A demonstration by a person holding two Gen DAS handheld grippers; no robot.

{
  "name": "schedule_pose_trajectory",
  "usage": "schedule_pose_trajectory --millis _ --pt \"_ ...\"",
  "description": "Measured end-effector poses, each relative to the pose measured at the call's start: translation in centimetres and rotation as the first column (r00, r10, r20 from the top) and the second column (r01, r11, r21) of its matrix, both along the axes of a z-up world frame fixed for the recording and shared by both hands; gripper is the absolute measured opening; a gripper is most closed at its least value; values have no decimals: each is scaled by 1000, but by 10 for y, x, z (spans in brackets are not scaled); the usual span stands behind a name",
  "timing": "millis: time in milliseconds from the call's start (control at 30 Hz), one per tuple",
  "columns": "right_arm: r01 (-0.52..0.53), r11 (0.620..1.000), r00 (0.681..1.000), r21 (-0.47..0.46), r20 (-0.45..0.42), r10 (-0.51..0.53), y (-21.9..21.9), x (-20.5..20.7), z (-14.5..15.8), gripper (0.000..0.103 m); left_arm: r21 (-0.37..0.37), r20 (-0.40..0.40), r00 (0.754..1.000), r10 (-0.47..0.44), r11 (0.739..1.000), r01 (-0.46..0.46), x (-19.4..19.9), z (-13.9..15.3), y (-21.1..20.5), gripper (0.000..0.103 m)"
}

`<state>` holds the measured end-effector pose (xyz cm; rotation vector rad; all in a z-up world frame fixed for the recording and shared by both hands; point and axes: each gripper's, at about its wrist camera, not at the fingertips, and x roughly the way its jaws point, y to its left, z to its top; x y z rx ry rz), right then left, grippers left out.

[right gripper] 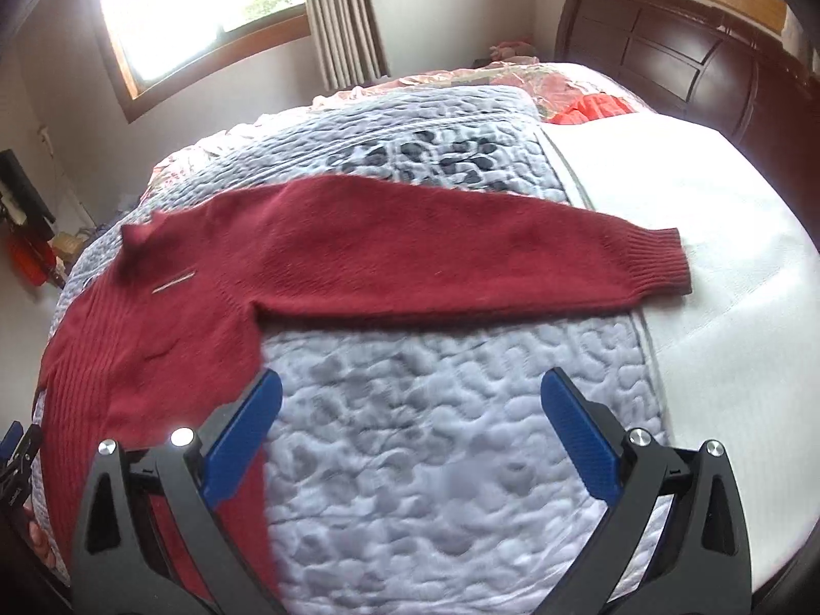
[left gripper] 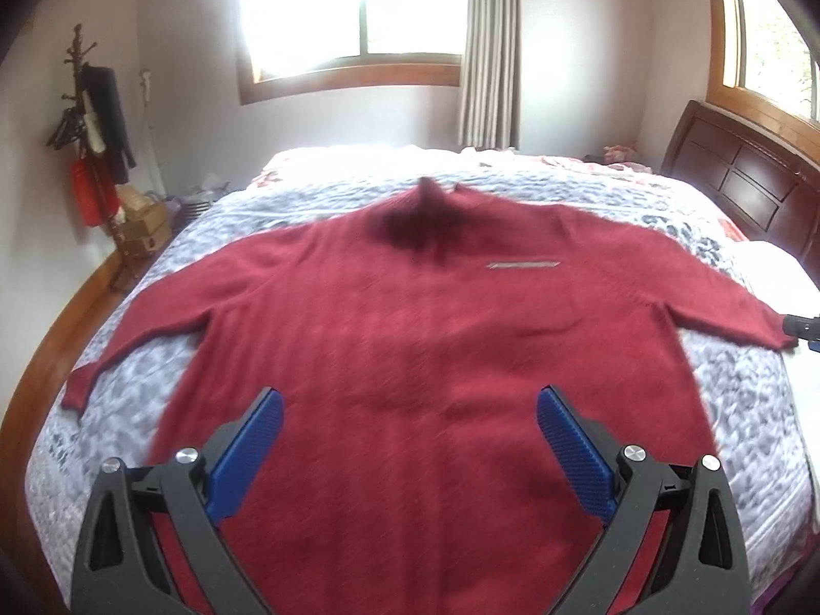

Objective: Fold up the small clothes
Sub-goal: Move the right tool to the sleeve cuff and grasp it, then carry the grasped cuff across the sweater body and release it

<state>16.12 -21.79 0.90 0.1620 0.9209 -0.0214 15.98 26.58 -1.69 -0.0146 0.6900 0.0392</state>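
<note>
One red sweater (left gripper: 410, 338) is lying spread flat, sleeves out, on a grey quilted bedspread (left gripper: 154, 384) in a bedroom with a window (left gripper: 353, 5), a curtain (left gripper: 489, 46) and a coat rack (left gripper: 89, 118), as the left wrist view is showing; the left gripper (left gripper: 409, 402) is hovering over the sweater's lower body, jaws wide apart and gripping nothing. In the right wrist view, the bedspread is giving way to a white sheet (right gripper: 717, 236) before a dark headboard (right gripper: 681, 51), and the right gripper (right gripper: 411, 392) is hanging over bare quilt just below the sweater's outstretched sleeve (right gripper: 487, 266), jaws wide apart and empty.
</note>
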Motion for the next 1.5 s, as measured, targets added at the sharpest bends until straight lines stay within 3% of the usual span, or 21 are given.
schedule_pose_trajectory --millis 233,367,433,567,833,867,967,1033,1100,1233,1300,1500 --pt "124 992 988 -26 -89 -126 -115 62 -18 100 1 16 996 -83 997 83 59 9 -82 99" --pt "163 986 974 -47 -151 -168 -163 83 -33 100 -8 -9 994 -105 994 105 78 4 -107 99" --pt "168 986 971 -6 -170 -166 -182 92 -40 100 -9 -21 994 -108 994 108 88 -1 -114 99" --pt "145 983 974 109 -189 -123 -200 103 -53 100 -4 -48 994 -99 995 99 105 -9 -124 99" --pt "161 980 971 114 -198 -136 -213 115 -72 99 -9 -61 996 -71 997 70 135 -11 -133 99" --pt "156 983 972 100 -193 -134 -212 116 -71 94 -7 -60 996 -67 998 67 138 -11 -132 99" --pt "150 989 970 17 -197 -144 -208 117 -69 61 3 -59 997 -48 999 49 142 -13 -126 99" --pt "153 988 968 -3 -201 -151 -212 115 -69 46 7 -61 998 -31 999 31 145 -14 -119 99" --pt "164 986 962 -36 -213 -168 -213 117 -71 14 3 -67 998 -10 1000 10 149 -16 -109 99" --pt "150 986 971 -67 -177 -160 -205 110 -60 5 30 -72 997 35 999 -33 155 -20 -88 99" --pt "129 991 982 -37 -136 -133 -194 103 -46 4 38 -74 995 65 997 -62 158 -21 -72 99" --pt "-67 998 998 -10 -4 67 -116 88 6 4 48 -84 989 122 992 -119 162 -24 -35 99"
